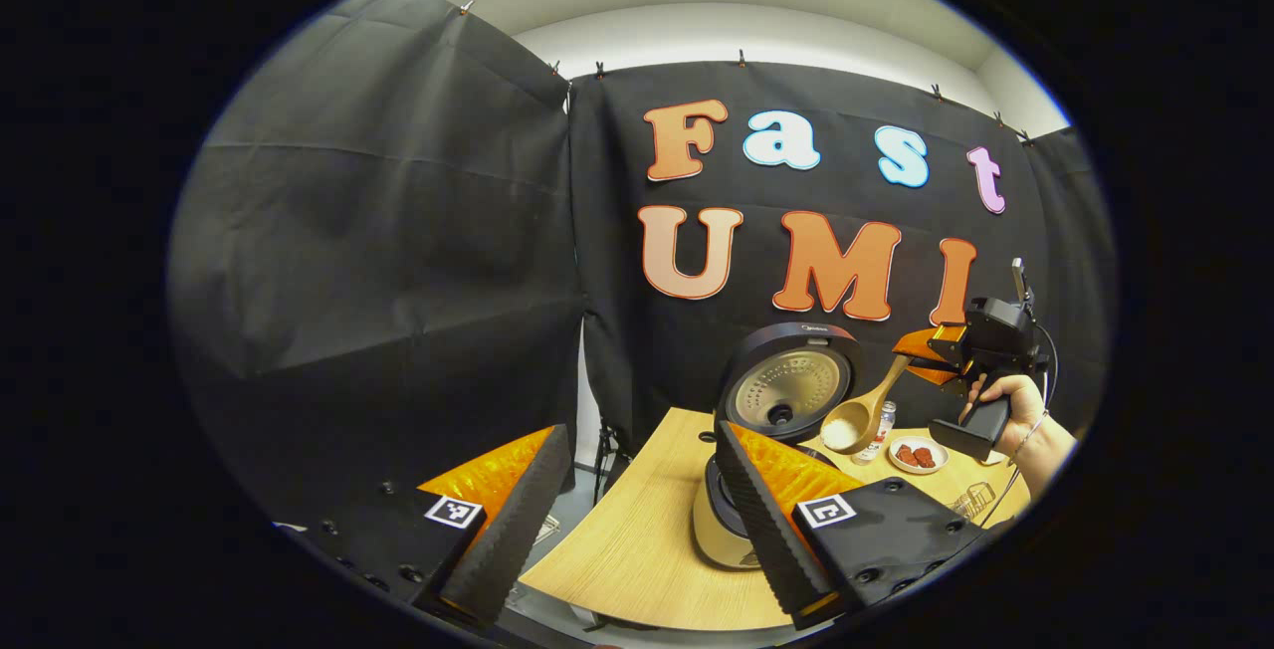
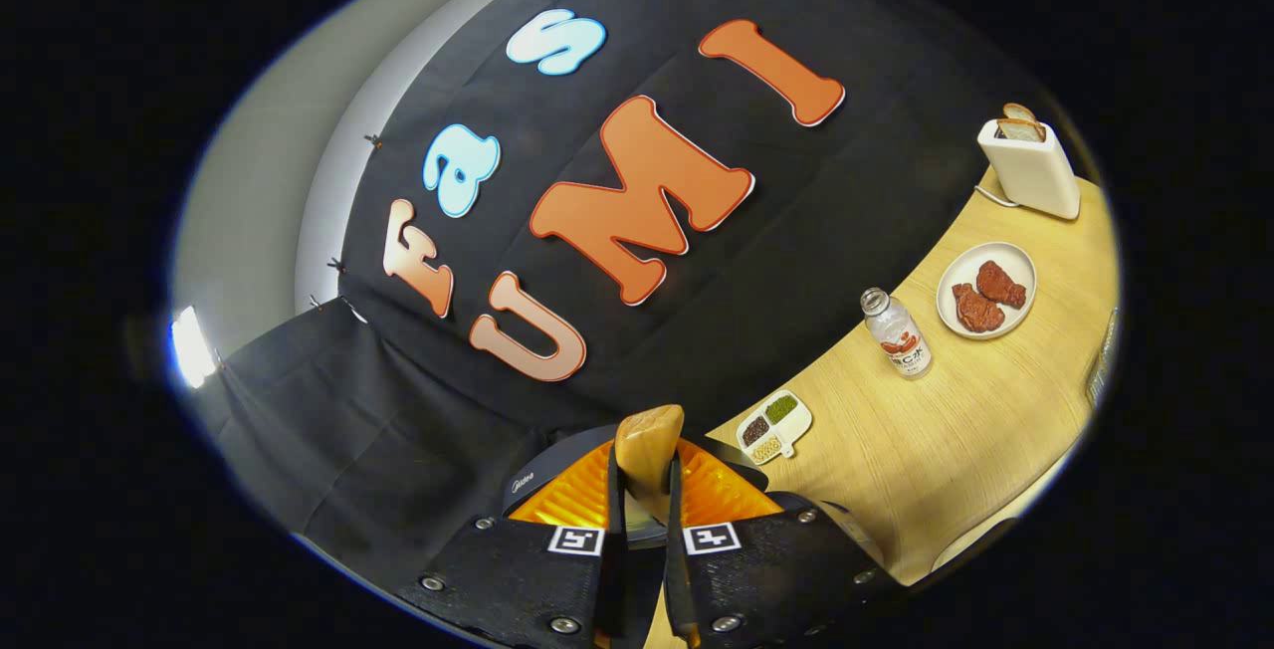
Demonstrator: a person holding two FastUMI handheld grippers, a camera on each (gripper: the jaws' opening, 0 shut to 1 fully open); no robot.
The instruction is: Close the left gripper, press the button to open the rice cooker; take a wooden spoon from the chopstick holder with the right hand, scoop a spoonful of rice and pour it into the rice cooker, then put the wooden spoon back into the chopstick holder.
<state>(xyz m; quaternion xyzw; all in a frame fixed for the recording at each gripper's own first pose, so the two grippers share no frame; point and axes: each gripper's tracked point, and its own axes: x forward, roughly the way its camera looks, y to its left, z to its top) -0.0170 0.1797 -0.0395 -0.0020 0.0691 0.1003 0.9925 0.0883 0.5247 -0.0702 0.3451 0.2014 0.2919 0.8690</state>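
The rice cooker (image 1: pixel 725 520) stands on the wooden table (image 1: pixel 637 549) with its round lid (image 1: pixel 788 392) raised, the inner plate facing me. My left gripper (image 1: pixel 637 520) is open and holds nothing; its right finger covers part of the cooker's body. In the left gripper view, the right gripper (image 1: pixel 931 355), held by a hand (image 1: pixel 1005 400), grips the handle of a wooden spoon (image 1: pixel 858 417). The spoon's bowl hangs low, just right of the lid. In the right gripper view, my right gripper (image 2: pixel 645 520) is shut on the spoon handle (image 2: pixel 647 455), with the cooker's dark lid edge (image 2: pixel 528 485) just behind.
On the table are a small bottle (image 2: pixel 896 332), a plate with red pieces (image 2: pixel 985 291), a divided dish of grains (image 2: pixel 774 425) and a white toaster (image 2: pixel 1030 166) at the far end. A wire-frame holder (image 1: pixel 972 500) sits near the table's right edge.
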